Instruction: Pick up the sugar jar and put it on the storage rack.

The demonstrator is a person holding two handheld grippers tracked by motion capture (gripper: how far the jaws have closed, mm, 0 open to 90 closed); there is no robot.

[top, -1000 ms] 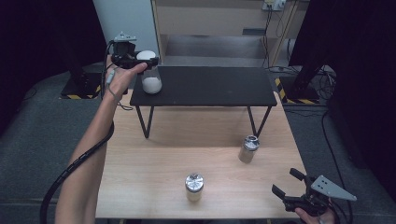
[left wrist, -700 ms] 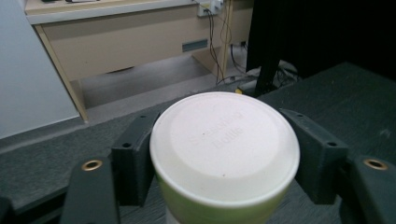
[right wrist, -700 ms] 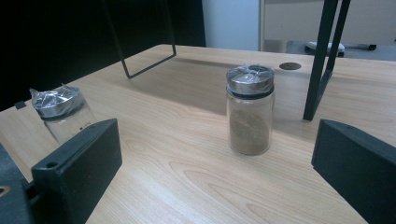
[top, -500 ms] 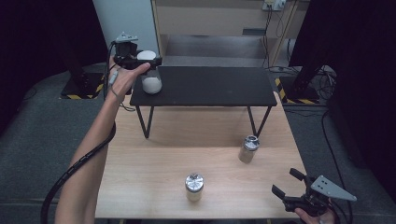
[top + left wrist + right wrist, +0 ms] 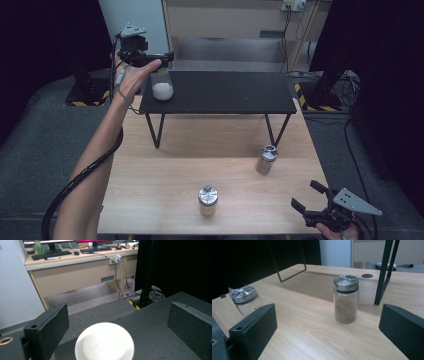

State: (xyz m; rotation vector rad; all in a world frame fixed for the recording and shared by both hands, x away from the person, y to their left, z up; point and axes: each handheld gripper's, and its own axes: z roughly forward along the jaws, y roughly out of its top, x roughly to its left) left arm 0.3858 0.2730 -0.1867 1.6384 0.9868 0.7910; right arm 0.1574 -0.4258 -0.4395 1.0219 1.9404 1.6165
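- The left tool (image 5: 159, 59) hangs just above the white-lidded jar (image 5: 162, 89); its jaws have just been opening and now stand wide, clear of the lid (image 5: 104, 342).
- That jar stands at the left end of the black shelf (image 5: 225, 92); in the left gripper view the picture's bottom edge cuts it off.
- The right tool (image 5: 307, 197) sits at the counter's (image 5: 150, 175) near right corner, jaws wide apart, holding nothing.
- Before it stand two metal-lidded jars: one (image 5: 345, 298) with brownish powder, another (image 5: 245, 302) partly hidden behind a jaw.
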